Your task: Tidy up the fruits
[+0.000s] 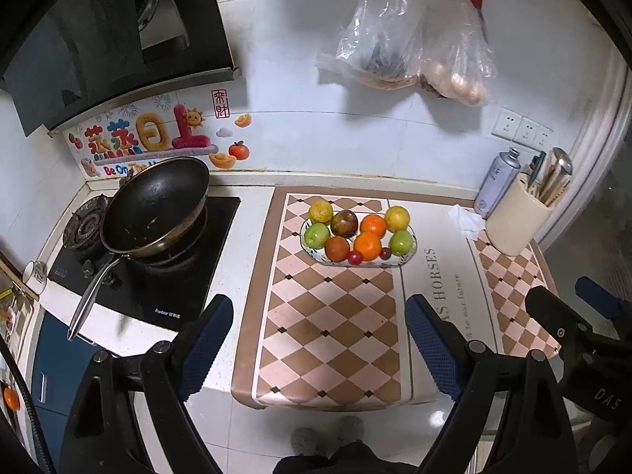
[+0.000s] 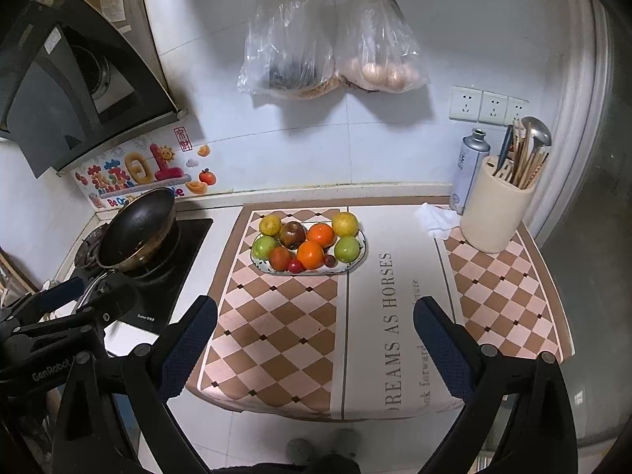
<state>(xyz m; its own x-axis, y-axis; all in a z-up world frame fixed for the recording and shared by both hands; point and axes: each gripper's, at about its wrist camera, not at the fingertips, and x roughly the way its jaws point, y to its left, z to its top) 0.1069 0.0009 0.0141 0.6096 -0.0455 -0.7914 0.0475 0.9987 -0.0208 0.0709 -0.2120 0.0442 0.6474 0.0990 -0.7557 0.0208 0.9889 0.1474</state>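
A glass plate (image 1: 409, 256) (image 2: 361, 254) sits on the checkered mat at the back of the counter. It holds several fruits: two yellow ones, two green apples (image 1: 317, 235) (image 2: 347, 249), two oranges (image 1: 367, 245) (image 2: 311, 254), a dark red apple (image 1: 344, 223) (image 2: 292, 234), a red-orange fruit and small red ones. My left gripper (image 1: 318, 339) is open and empty, held back from the counter's front edge. My right gripper (image 2: 316, 343) is open and empty, also well short of the plate. Each gripper shows at the edge of the other's view.
A black wok (image 1: 156, 207) (image 2: 138, 229) sits on the gas stove at left. A cream utensil holder (image 1: 517, 219) (image 2: 495, 213), a spray can (image 2: 468, 170) and a crumpled tissue (image 2: 434, 219) stand at the back right. Plastic bags (image 2: 328, 39) and scissors hang on the wall.
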